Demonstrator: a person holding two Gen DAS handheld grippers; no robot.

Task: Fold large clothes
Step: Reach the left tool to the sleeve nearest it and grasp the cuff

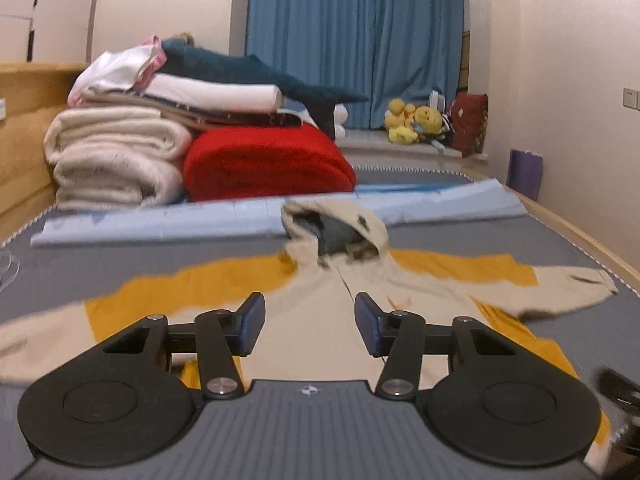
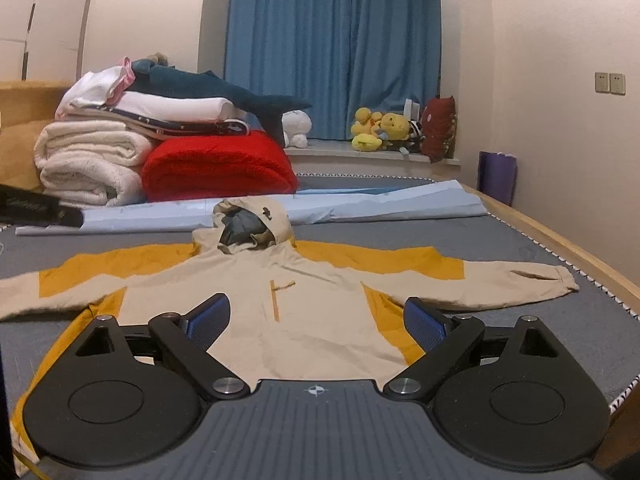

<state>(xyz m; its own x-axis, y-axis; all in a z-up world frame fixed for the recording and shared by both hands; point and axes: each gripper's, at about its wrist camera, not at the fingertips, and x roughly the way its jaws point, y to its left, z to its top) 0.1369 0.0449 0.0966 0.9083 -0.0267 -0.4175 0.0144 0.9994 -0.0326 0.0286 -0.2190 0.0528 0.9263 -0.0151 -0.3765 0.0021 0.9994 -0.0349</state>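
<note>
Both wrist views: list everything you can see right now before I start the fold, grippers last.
hooded jacket: one, beige with mustard-yellow panels, spread flat on the bed, sleeves out to both sides, hood toward the far end.
bed: one, grey cover, wooden rim.
light blue sheet: one, lying across the bed beyond the hood.
red blanket: one, folded, far left of the bed.
cream blankets: two rolled folds, left of the red one.
stacked linens: several, mostly white, on top of the blankets.
shark plush: one, dark teal, on the stack.
yellow plush toys: a cluster, on the window ledge.
curtain: blue, closed.
purple bag: one, by the right wall.
left gripper: open, over the jacket.
right gripper: open, over the jacket.
</note>
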